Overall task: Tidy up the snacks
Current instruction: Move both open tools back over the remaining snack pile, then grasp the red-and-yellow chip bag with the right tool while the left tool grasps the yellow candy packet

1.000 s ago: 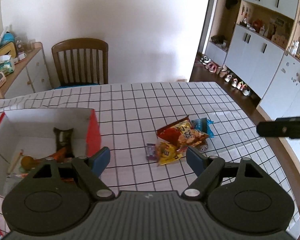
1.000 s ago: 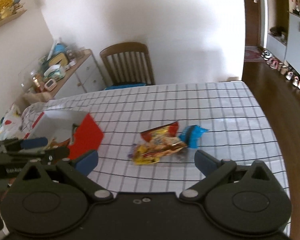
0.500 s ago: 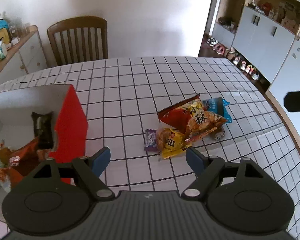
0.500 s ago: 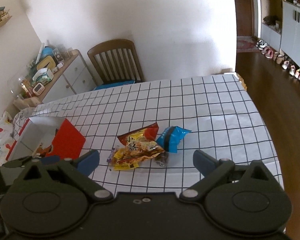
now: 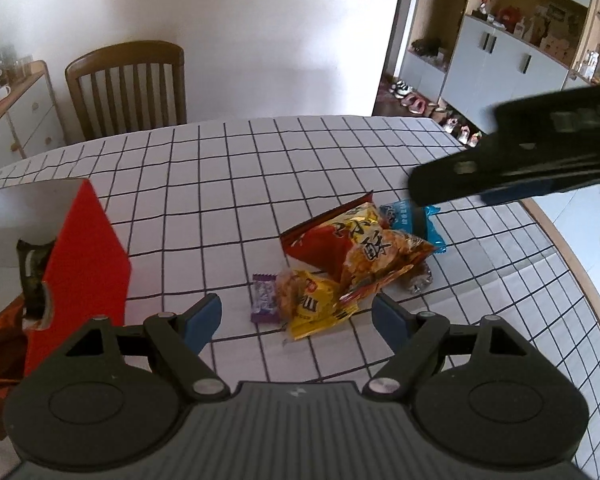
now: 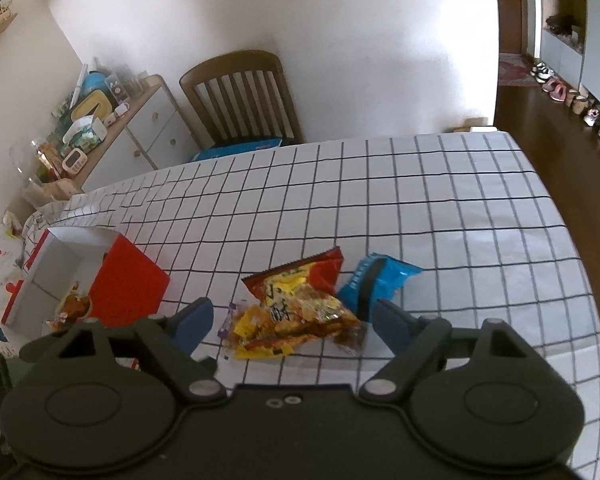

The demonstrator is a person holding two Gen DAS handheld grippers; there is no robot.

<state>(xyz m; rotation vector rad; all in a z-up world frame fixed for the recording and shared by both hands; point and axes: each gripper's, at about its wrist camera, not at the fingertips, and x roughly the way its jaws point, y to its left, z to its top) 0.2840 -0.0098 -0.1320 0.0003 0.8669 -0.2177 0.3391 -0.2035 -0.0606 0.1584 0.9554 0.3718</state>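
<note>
The snacks lay in a small heap near the middle of the table (image 5: 340, 152), on its checked cloth, nearer the near edge than the far one. Topmost was a red and yellow chip bag (image 5: 360, 248) (image 6: 300, 300), its long axis running on a diagonal from the near edge toward the far left, the sealed red end pointing away. Under its near end lay a yellow packet (image 5: 312, 304) (image 6: 256, 332), and just left of that a small purple candy (image 5: 265, 298), long axis pointing toward the far edge. A blue packet (image 5: 410, 218) (image 6: 372, 280) touched the chip bag on the right side, its dark stripe running near to far. A small dark wrapped piece (image 5: 418, 280) peeked from beneath the chip bag on the right.

Toward the left edge stood a red and white box (image 5: 84, 248) (image 6: 128, 280), open on top, with wrappers inside.

The left gripper (image 5: 296, 316) hovered over the near side of the heap with its fingers spread wide and nothing between them. The right gripper (image 6: 292, 320) likewise hung above the heap, fingers wide apart and empty; its body showed in the left wrist view as a blurred dark bar over the right edge.
</note>
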